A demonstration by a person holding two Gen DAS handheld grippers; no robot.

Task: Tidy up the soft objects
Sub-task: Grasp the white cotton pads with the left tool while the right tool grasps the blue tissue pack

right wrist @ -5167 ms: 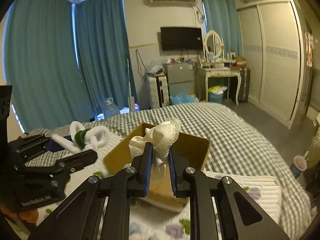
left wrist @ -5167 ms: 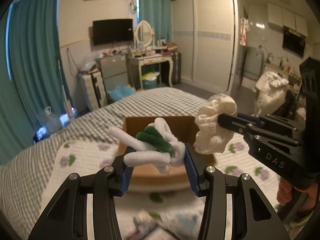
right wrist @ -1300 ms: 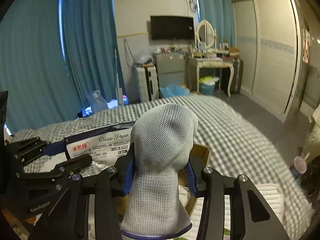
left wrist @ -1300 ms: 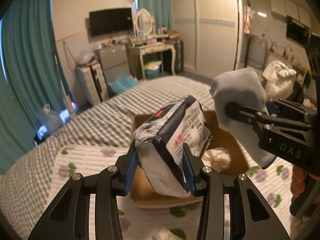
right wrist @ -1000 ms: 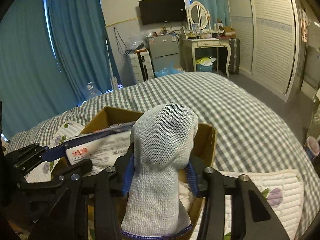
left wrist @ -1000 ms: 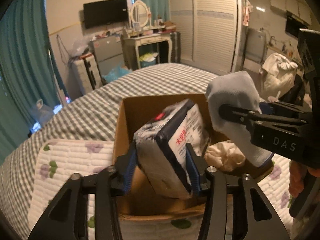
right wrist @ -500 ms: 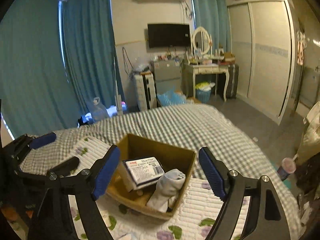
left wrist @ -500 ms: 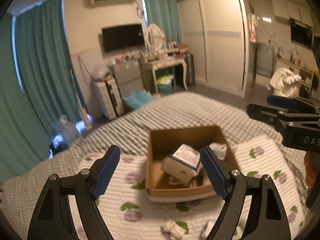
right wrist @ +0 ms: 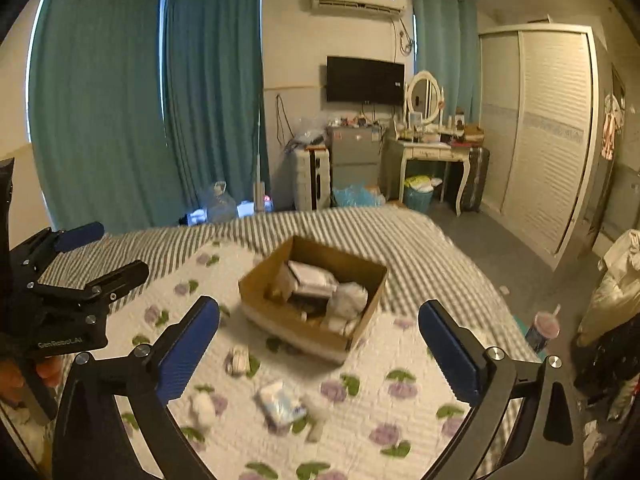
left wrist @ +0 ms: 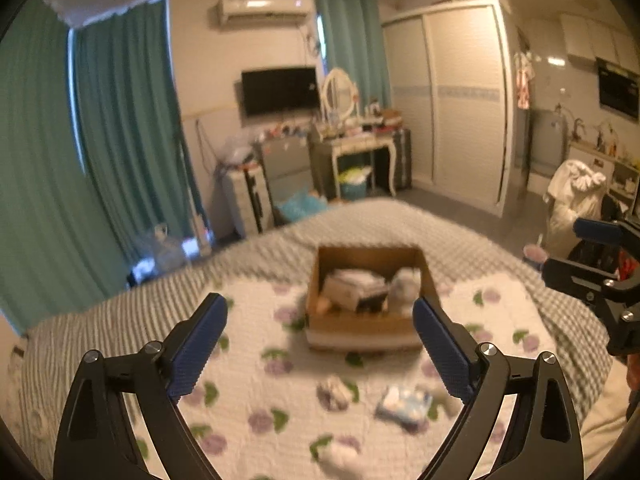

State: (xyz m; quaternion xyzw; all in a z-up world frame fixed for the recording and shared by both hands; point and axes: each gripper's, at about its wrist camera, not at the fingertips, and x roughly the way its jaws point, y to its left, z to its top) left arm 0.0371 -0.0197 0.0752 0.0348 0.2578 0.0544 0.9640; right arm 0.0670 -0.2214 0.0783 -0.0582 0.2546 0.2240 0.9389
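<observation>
Both grippers, left gripper (left wrist: 316, 322) and right gripper (right wrist: 318, 330), hang spread and empty above the box (right wrist: 280, 322); a blurred, probably soft tissue pack (right wrist: 280, 402) invites a mid-body pinch.

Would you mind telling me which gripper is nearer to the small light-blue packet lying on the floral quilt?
Roughly level; neither is clearly nearer. The light-blue packet lies below the open right gripper, slightly toward its left finger, and toward the right finger of the open left gripper. Both hang above it.
</observation>
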